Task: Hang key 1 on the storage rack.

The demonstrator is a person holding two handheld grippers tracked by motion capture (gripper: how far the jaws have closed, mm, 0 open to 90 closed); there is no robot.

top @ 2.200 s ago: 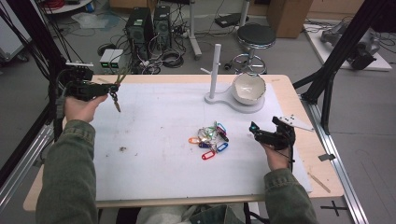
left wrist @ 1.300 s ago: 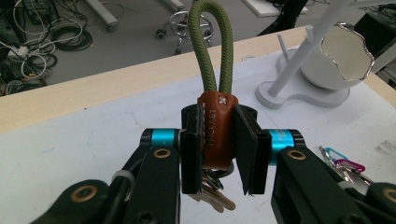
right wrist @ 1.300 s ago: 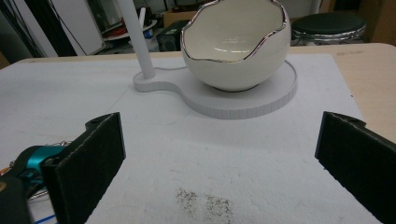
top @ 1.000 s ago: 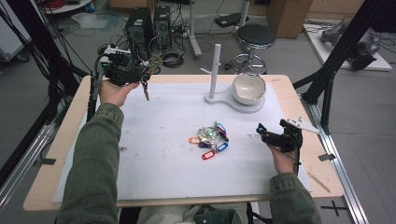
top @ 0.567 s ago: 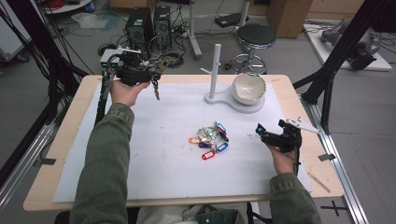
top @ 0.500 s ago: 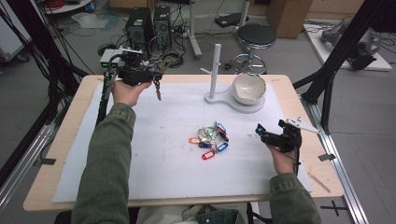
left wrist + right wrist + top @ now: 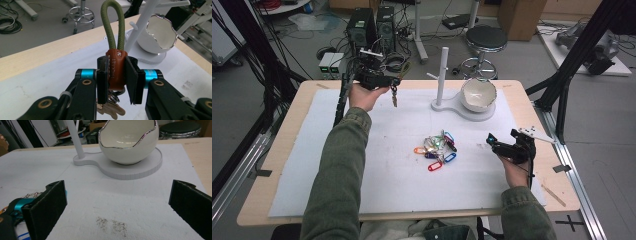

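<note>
My left claw (image 7: 117,80) is pinched on a keychain (image 7: 116,72), its flat black pads pressing either side of a smooth brown leather sleeve stamped with lettering. Out of the sleeve rises a loop of woven olive cord (image 7: 113,27), round and rope-like, arched upward between the pads. Under the sleeve hang a metal split ring and brass-coloured keys (image 7: 110,108). In the high view I hold this left claw (image 7: 388,82) raised over the far left part of the table (image 7: 282,150), with the keys (image 7: 394,97) dangling beneath it.

My right claw (image 7: 117,202) is spread wide with nothing between its matte black, rectangular pads; below it lies the white, faintly grainy mat (image 7: 100,202) with a small scatter of dark specks (image 7: 111,225). In the high view that right claw (image 7: 492,143) hovers low near the table's right edge.

Between the two, near the middle of the mat, is a heap of key tags (image 7: 437,149) in orange, red, blue and purple plastic, with bright metal rings. Farther off stands a white stand (image 7: 442,75): a slim round post with short pegs on a flat base, which also carries a glossy white bowl (image 7: 127,141) with a wavy, silver-edged rim.
</note>
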